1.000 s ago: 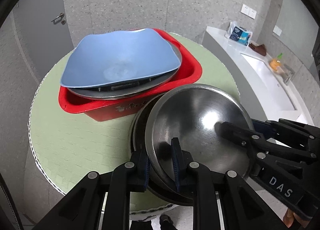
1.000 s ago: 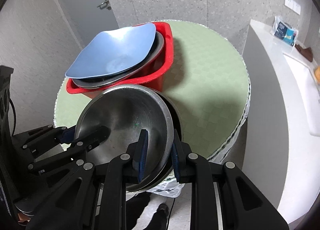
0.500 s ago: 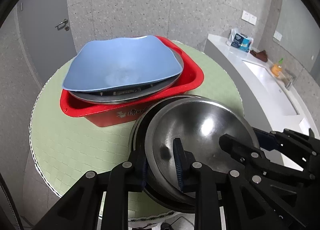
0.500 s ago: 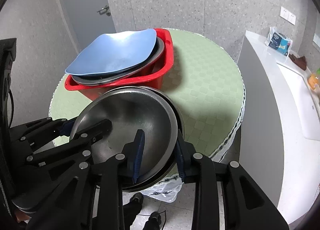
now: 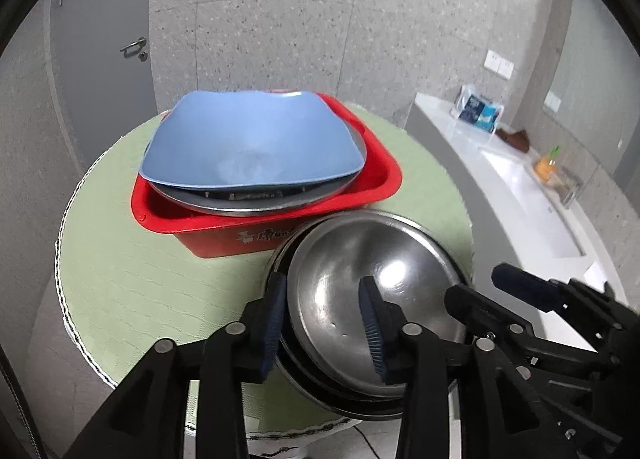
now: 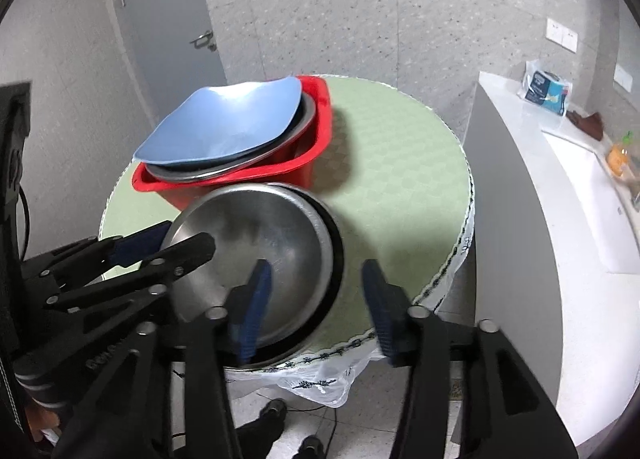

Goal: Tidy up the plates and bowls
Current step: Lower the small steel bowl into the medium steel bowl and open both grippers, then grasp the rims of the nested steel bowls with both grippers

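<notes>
A steel bowl (image 5: 372,283) (image 6: 264,243) rests in a stack of dark bowls at the near edge of the round green table (image 5: 132,283). My left gripper (image 5: 324,319) is open, its jaws straddling the bowl's near left rim. My right gripper (image 6: 316,299) is open, its jaws straddling the bowl's right rim. A red tub (image 5: 360,195) (image 6: 316,127) behind holds a steel plate with a blue square plate (image 5: 252,147) (image 6: 228,127) on top.
A white counter with a sink (image 5: 532,195) runs along the right, carrying a tissue pack (image 5: 478,111) and an orange bottle (image 5: 546,165). A grey door (image 5: 100,59) stands behind on the left. The table's edge and floor (image 6: 300,411) lie just below the grippers.
Both grippers have opened, releasing the steel bowl's rim. They have lifted and pulled back a little. The bowl now rests in the stack.
</notes>
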